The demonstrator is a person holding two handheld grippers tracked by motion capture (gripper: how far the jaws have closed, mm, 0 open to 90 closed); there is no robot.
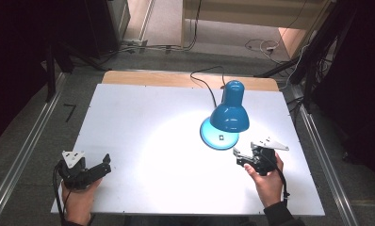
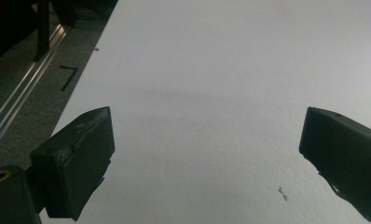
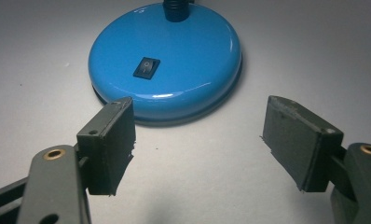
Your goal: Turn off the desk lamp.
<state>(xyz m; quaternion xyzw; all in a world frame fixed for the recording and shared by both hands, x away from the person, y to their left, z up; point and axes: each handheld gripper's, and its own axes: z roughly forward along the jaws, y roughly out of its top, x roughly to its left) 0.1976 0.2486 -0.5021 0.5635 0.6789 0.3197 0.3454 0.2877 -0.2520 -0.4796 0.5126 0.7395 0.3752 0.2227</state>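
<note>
A blue desk lamp stands right of the table's middle, its shade [image 1: 230,114] tipped over its round base [image 1: 214,138] and throwing a pool of light on the white table [image 1: 143,117]. The base [image 3: 174,51] carries a black rocker switch [image 3: 146,67]. My right gripper [image 1: 236,157] is just right of the base; in the right gripper view it [image 3: 200,105] is open, jaws a short way in front of the base rim, nothing between them. My left gripper [image 1: 105,165] rests open at the near-left corner, with bare table between its jaws [image 2: 209,116].
The lamp's black cable [image 1: 207,84] runs off the far edge, over a wooden strip [image 1: 148,77]. Metal rails [image 1: 25,150] lie on the grey floor on both sides. A black tape mark [image 2: 68,77] sits on the floor left of the table.
</note>
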